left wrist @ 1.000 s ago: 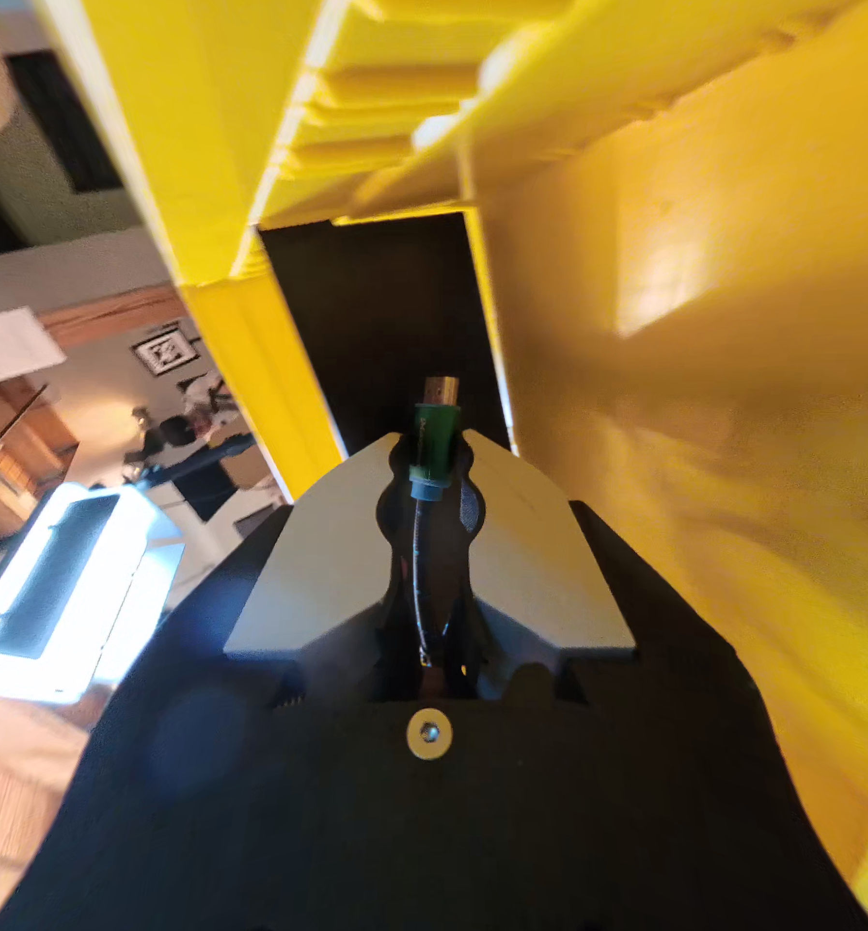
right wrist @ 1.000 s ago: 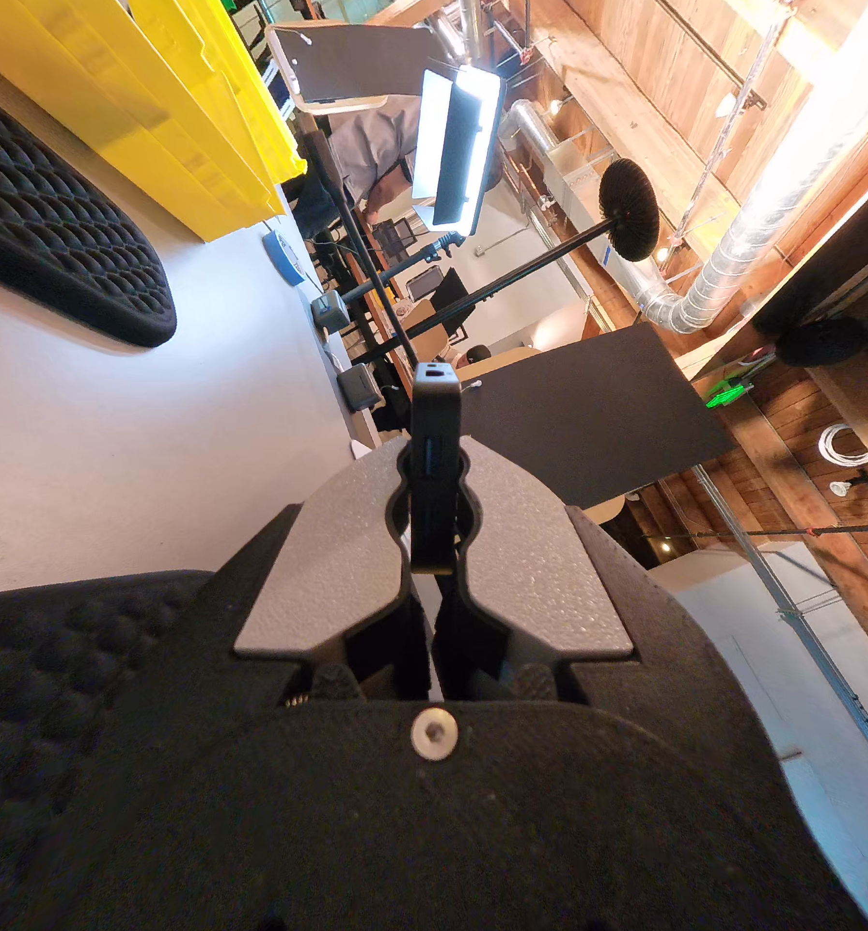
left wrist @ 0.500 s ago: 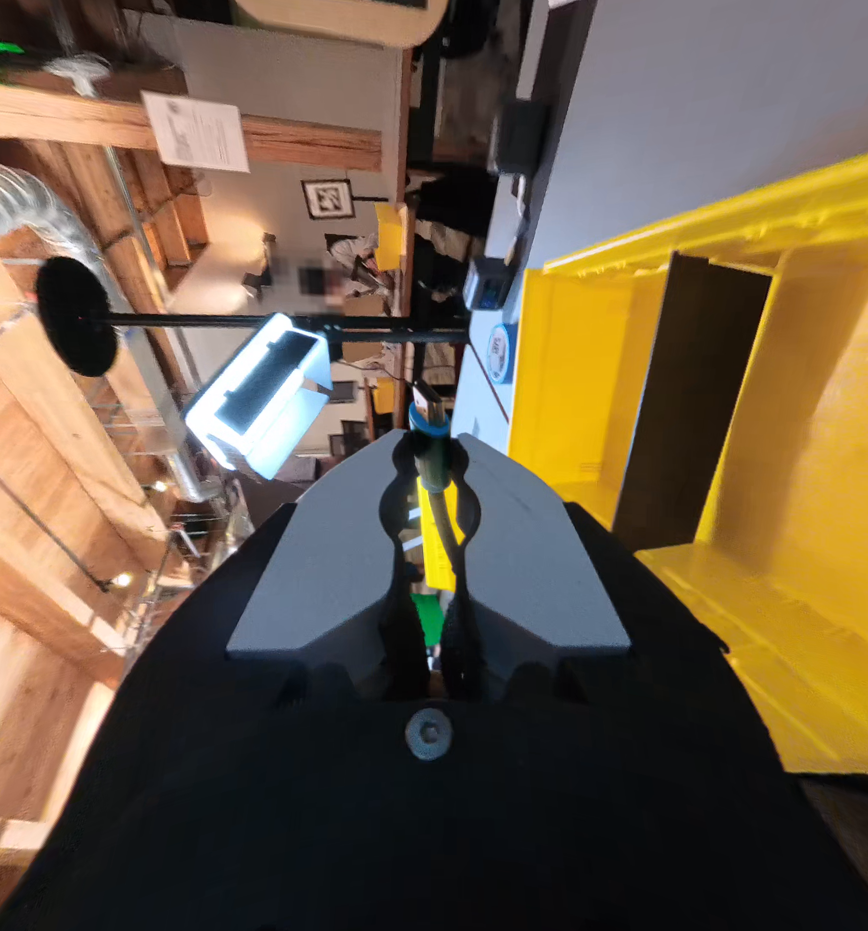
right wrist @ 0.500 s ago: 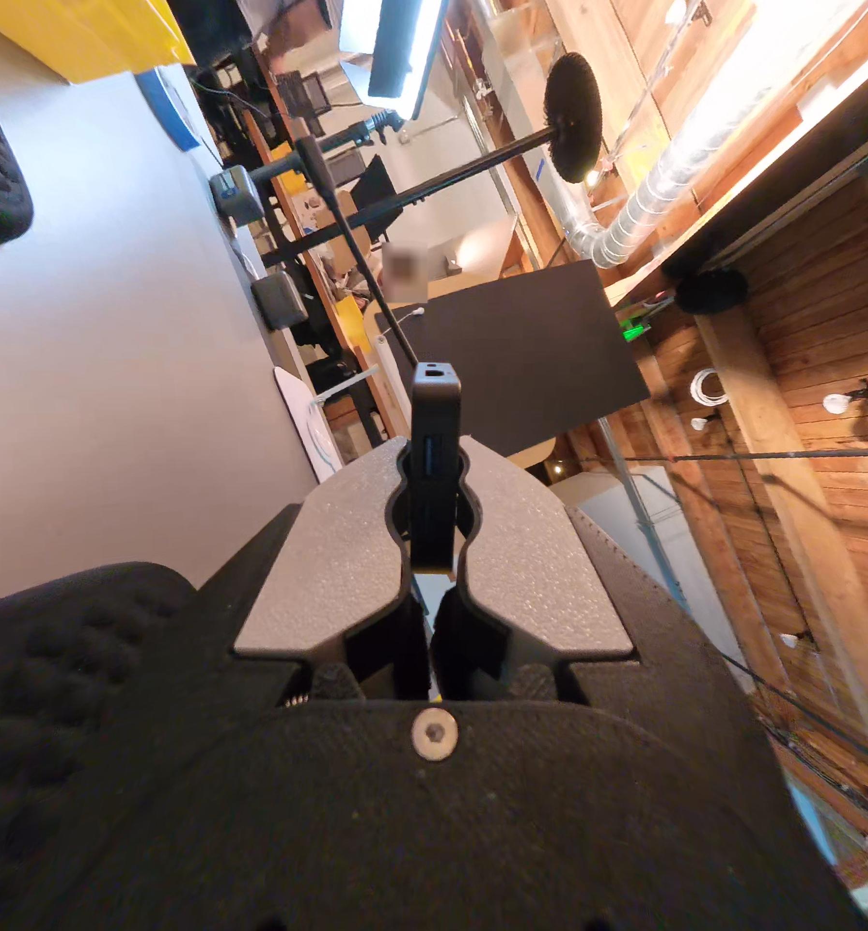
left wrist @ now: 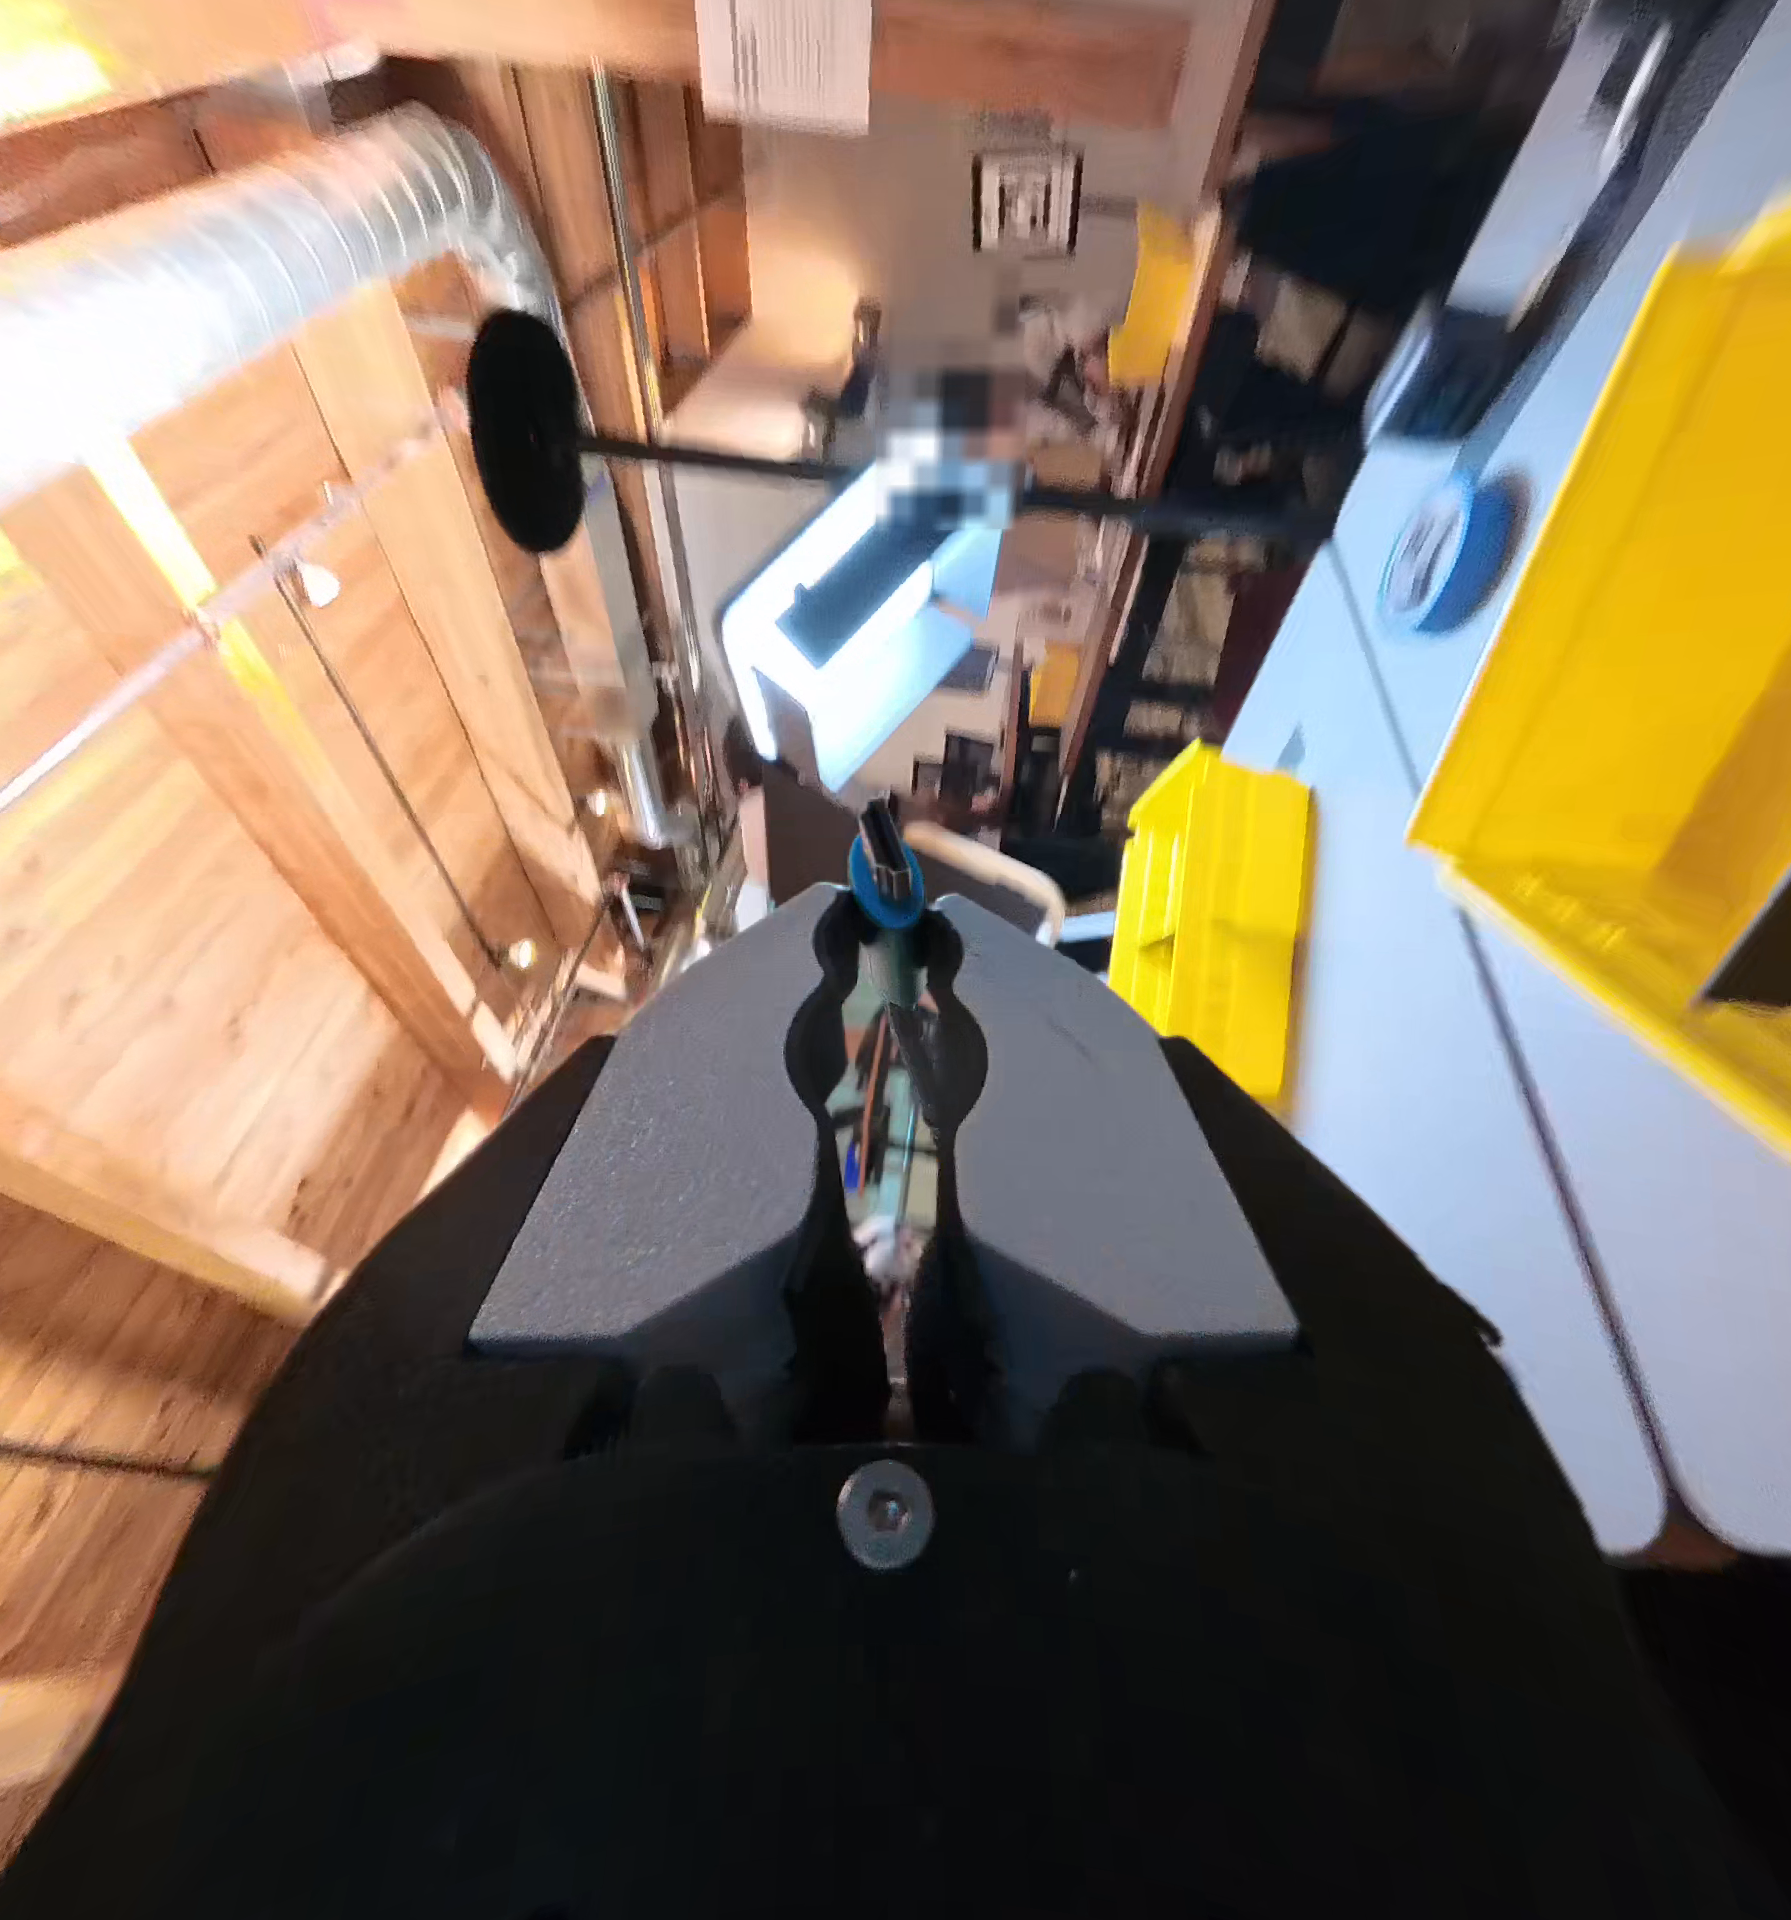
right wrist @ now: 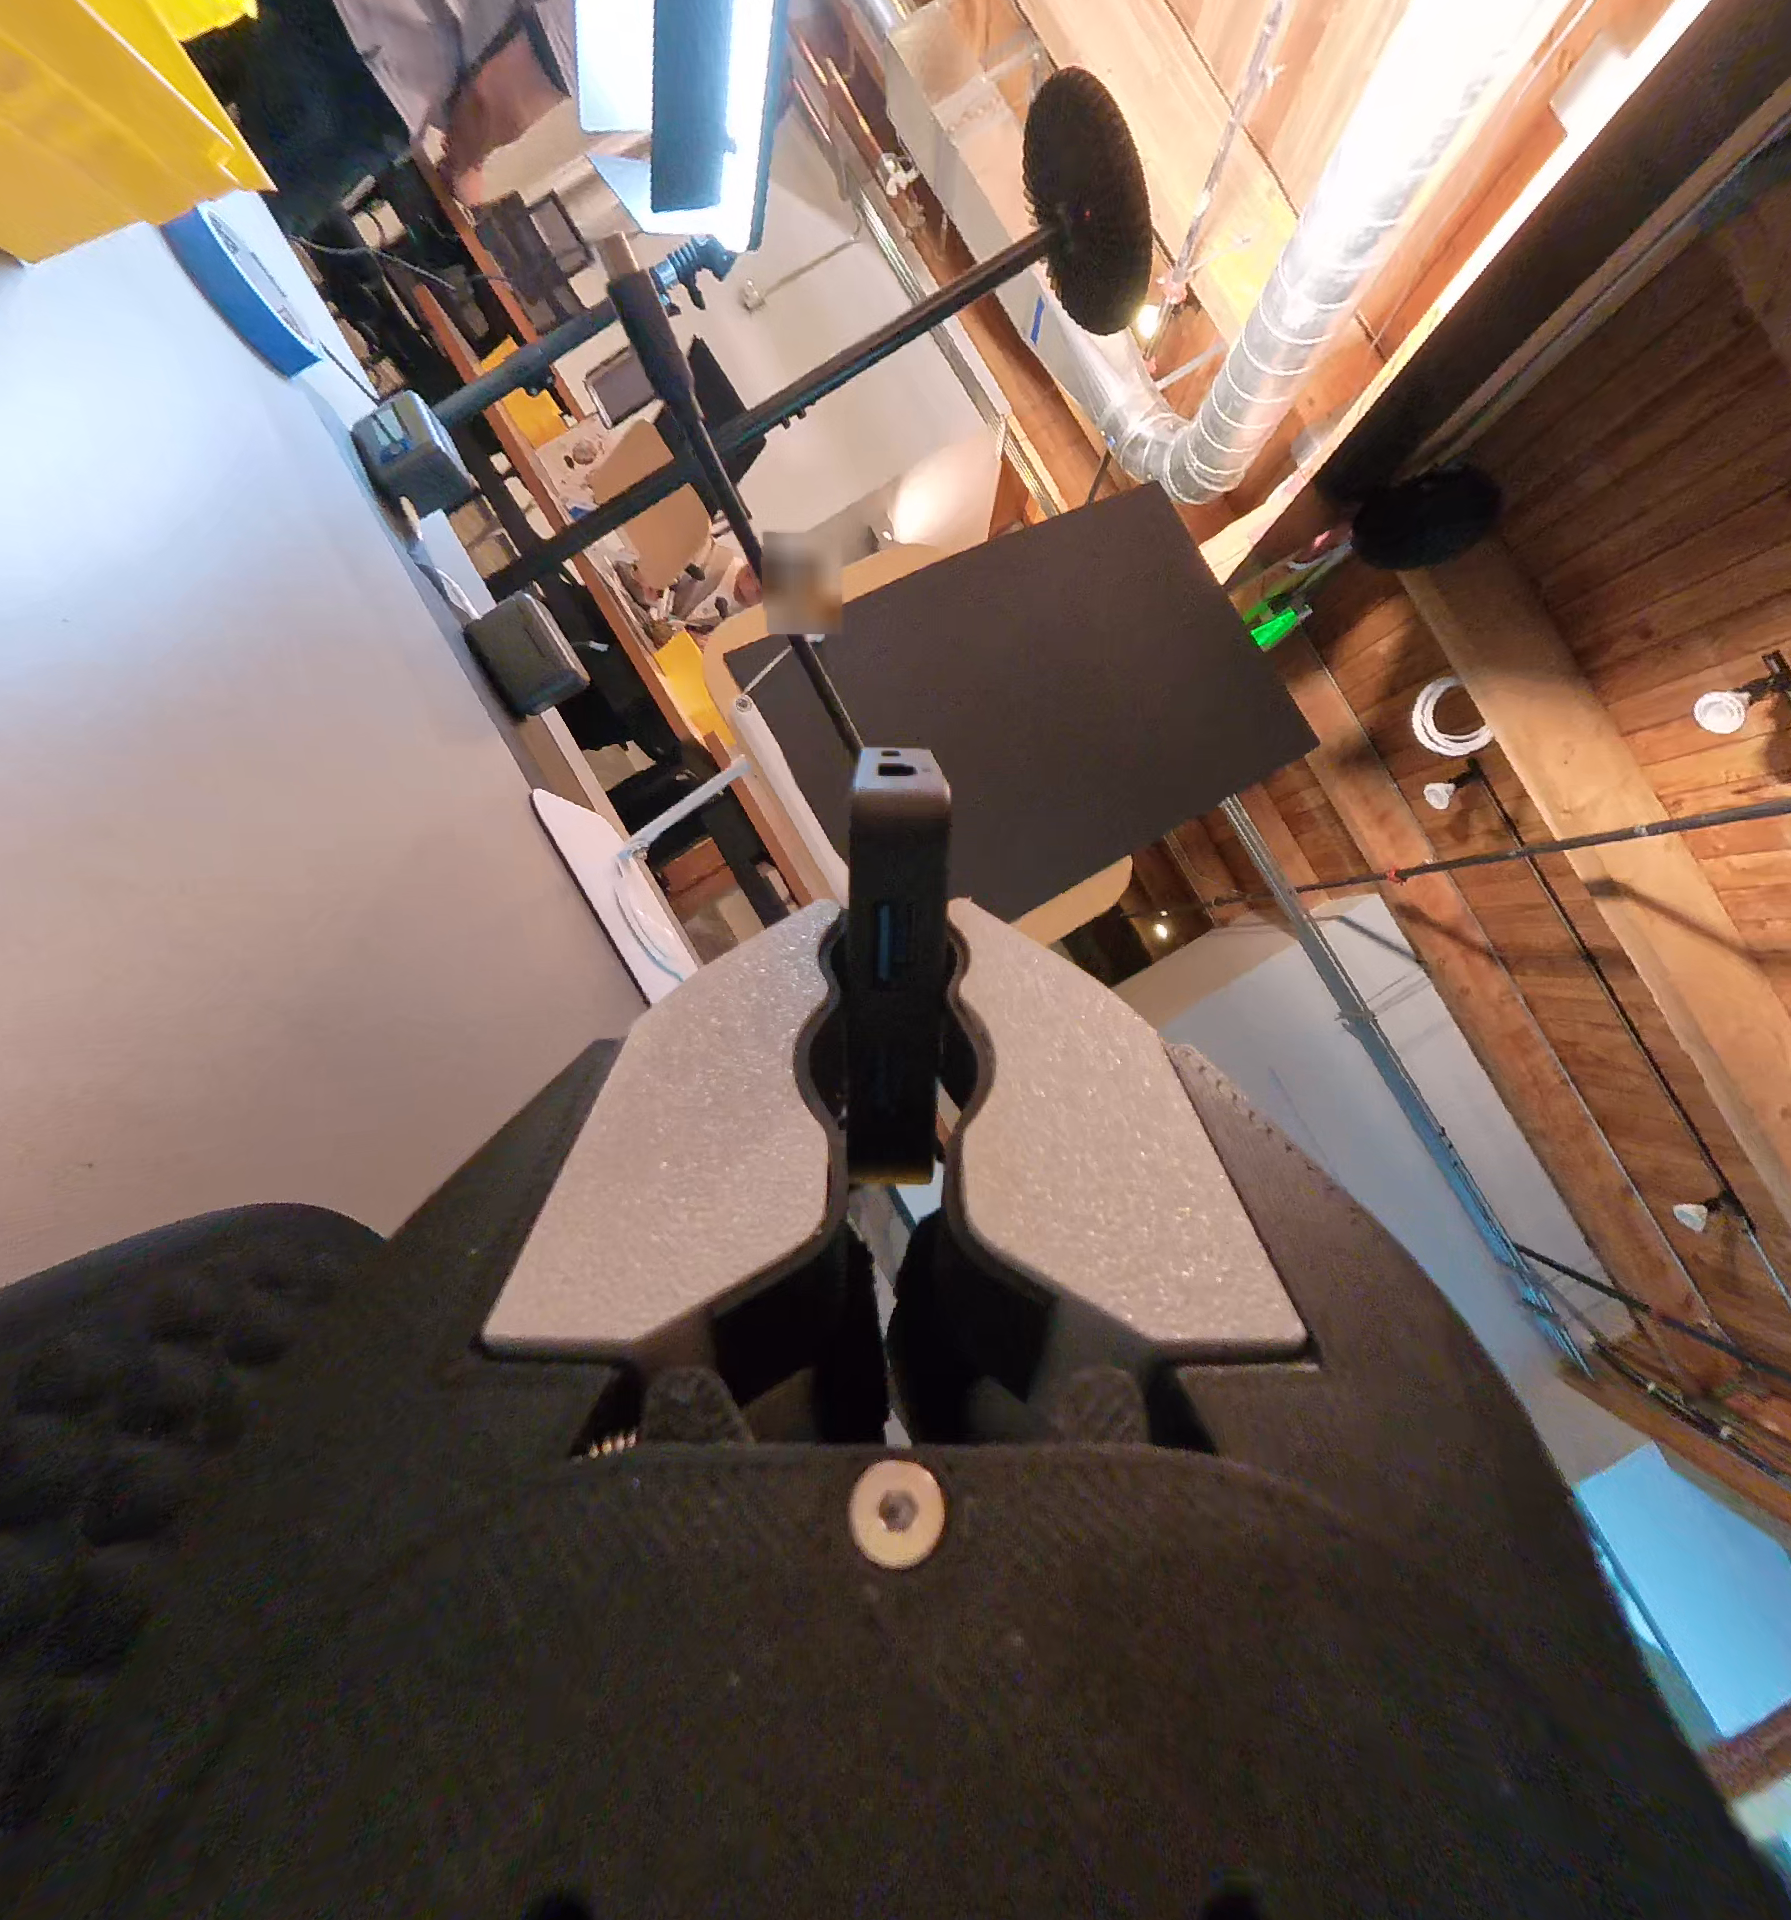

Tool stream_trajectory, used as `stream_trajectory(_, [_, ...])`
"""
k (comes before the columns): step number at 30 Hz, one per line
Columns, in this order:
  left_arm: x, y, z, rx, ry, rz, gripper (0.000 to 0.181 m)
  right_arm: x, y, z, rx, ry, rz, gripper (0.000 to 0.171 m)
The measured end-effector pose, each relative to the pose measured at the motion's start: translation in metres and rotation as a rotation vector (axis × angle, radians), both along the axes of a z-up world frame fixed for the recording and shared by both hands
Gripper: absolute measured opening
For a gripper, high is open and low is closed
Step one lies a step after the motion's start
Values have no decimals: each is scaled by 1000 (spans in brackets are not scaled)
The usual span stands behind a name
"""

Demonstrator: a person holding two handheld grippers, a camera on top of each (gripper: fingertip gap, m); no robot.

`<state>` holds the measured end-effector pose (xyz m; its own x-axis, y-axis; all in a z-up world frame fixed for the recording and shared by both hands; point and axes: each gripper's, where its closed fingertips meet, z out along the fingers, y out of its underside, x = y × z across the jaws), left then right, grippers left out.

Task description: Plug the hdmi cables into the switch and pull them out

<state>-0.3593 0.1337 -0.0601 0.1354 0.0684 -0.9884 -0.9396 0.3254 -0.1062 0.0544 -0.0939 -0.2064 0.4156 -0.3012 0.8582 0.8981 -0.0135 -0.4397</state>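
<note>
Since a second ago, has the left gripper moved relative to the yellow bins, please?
Yes. The left gripper, shut on the HDMI plug, has swung away from the yellow bin: the bin filled the view earlier and now sits at the right edge.

White table carrying yellow bins, blue tape roll, grey boxes.

In your left wrist view the table runs along the right side; a large yellow bin rests on it, with a blue tape roll just beside the bin and a smaller yellow bin at the table edge. In your right wrist view the table fills the left side, with a yellow bin at top, the blue tape roll next to it, and two grey boxes along the far edge. The left view is motion-blurred.
</note>
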Motion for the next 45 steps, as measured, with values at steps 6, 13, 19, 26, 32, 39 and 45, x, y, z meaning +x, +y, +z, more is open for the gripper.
stream_trajectory(6, [165,-116,-49,-134,77,-366,12,5,-5,7,38,-83,-108,14])
stream_trajectory(13, [300,-169,-136,-272,175,-585,11,4,-3,0,-14,-245,-171,14])
stream_trajectory(19, [339,-164,-191,-395,225,-584,11,-8,20,-26,-80,-370,-250,13])
stream_trajectory(26, [348,-150,-207,-377,161,-544,11,-28,46,-60,-151,-335,-229,14])
stream_trajectory(32, [338,-145,-232,-439,211,-542,11,-3,40,-66,-233,-413,-265,14])
stream_trajectory(39, [346,-157,-300,-745,275,-645,15,38,18,-65,-292,-424,-290,14])
stream_trajectory(45, [345,-172,-310,-1057,251,-733,31,43,13,-62,-280,-400,-276,14])
